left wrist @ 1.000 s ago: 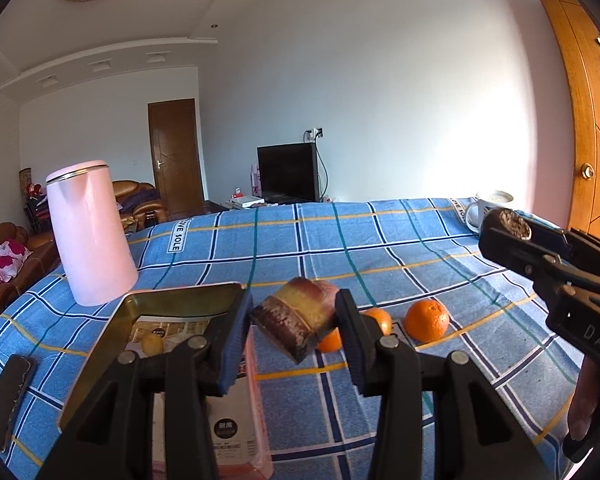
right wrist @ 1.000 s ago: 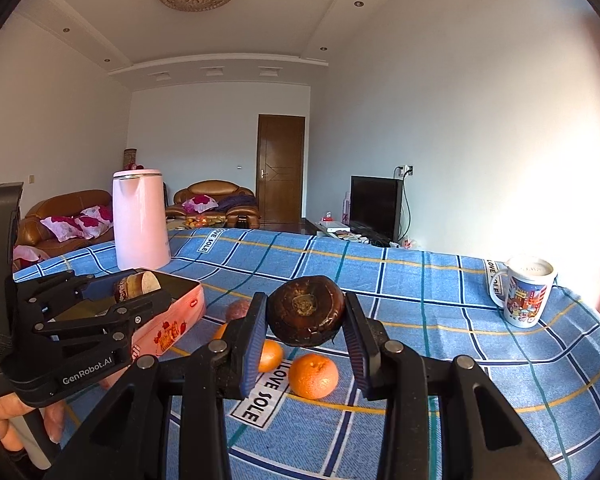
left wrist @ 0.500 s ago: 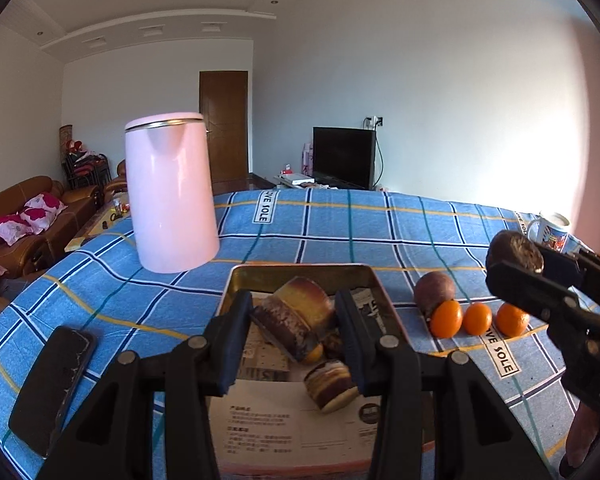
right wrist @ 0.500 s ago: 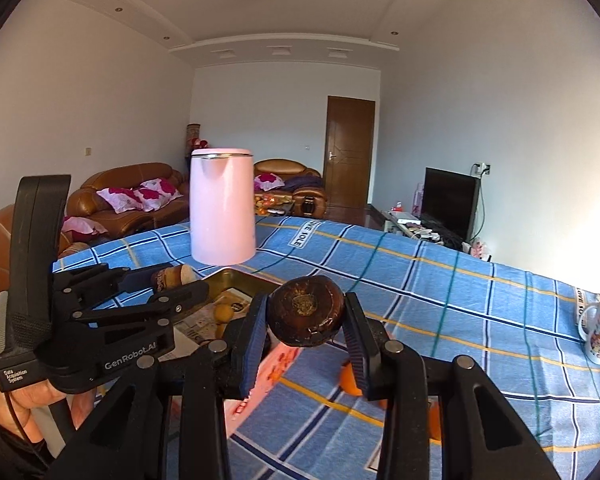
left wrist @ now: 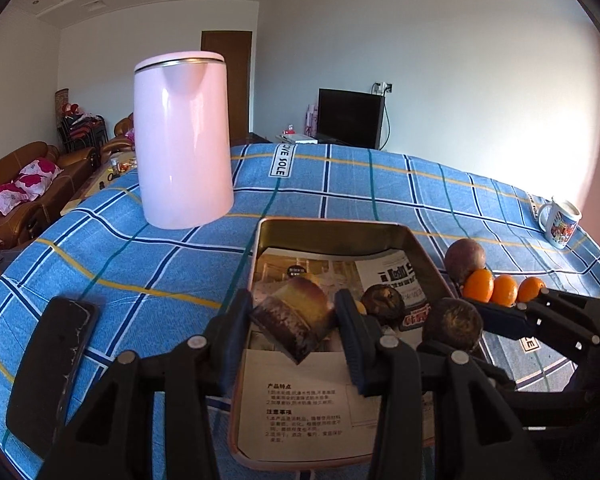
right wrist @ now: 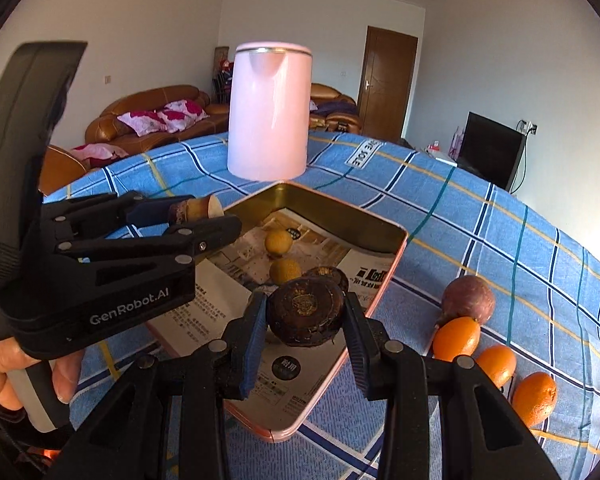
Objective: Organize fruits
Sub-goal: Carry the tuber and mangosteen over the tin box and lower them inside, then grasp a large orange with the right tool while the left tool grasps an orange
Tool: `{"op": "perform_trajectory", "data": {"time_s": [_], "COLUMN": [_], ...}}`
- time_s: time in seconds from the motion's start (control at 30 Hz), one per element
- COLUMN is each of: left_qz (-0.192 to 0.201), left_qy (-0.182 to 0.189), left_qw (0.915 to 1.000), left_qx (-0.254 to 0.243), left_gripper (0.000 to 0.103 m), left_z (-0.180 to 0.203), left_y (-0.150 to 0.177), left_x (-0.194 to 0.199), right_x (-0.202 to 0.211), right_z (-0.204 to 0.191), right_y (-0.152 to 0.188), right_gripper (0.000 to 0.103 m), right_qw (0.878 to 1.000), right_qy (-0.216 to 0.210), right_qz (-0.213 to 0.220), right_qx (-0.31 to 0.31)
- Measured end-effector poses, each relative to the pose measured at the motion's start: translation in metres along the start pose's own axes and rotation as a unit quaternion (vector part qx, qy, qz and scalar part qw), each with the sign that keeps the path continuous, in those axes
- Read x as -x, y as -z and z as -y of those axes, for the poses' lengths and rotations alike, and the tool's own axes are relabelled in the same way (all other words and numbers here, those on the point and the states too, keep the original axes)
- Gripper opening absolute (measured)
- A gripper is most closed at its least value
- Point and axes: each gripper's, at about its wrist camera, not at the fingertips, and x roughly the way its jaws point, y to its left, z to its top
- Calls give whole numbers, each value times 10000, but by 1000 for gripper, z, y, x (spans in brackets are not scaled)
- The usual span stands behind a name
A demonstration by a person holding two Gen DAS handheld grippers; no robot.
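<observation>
Both grippers are over the tray now, side by side. The left gripper has its jaws clamped on a cut chunk of fruit, dark rind on one face and yellow flesh behind it, held in the air above the paper lining. The right gripper is squeezed shut around a round, dark brown fruit (wrinkled, with a pale scar at its crown), hanging just above the tray's near corner.

Inside the tray, two small yellow fruits sit on the printed paper, and another dark brown fruit lies just beyond the held one.

Off to the tray's right, on the blue checked cloth, a purple fruit rests against a row of three oranges. A tall pink kettle stands beyond the tray, a black phone lies near the cloth's left edge, and a printed mug sits far right.
</observation>
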Motion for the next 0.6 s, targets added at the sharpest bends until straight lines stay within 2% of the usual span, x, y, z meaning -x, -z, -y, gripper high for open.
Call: {"op": "perform_trajectory", "data": {"time_s": [0.17,0.27,0.37,0.43,0.6], "left_qz": [-60,-71,21,123,241], "left_qy": [-61,-113,-88,-88,120], "left_qw": [10000,9999,9999,9998,9992], "left_qx": [-23,-32,-111,-156,-295], "left_gripper": [45,46,55,65,67], "left_z": [0,2,10,17,43], "left_y": [1,1,-1,-3,-5], "left_x": [-2,-2,5,11,19], "right_x": [-9,-6,4,13,46], "right_z": [-3,-5,-1,6,47], "right_y": [1,1,3,6,16], "right_gripper": [39,43,53,60,61], "right_qw": [9997,9996,9997,9998,9982], "right_qy": [-125,-148,-222,-111,206], "right_qz": [-223,-215,-66,53,308], "right_qx": [-7,-50,-85,-124,-475]}}
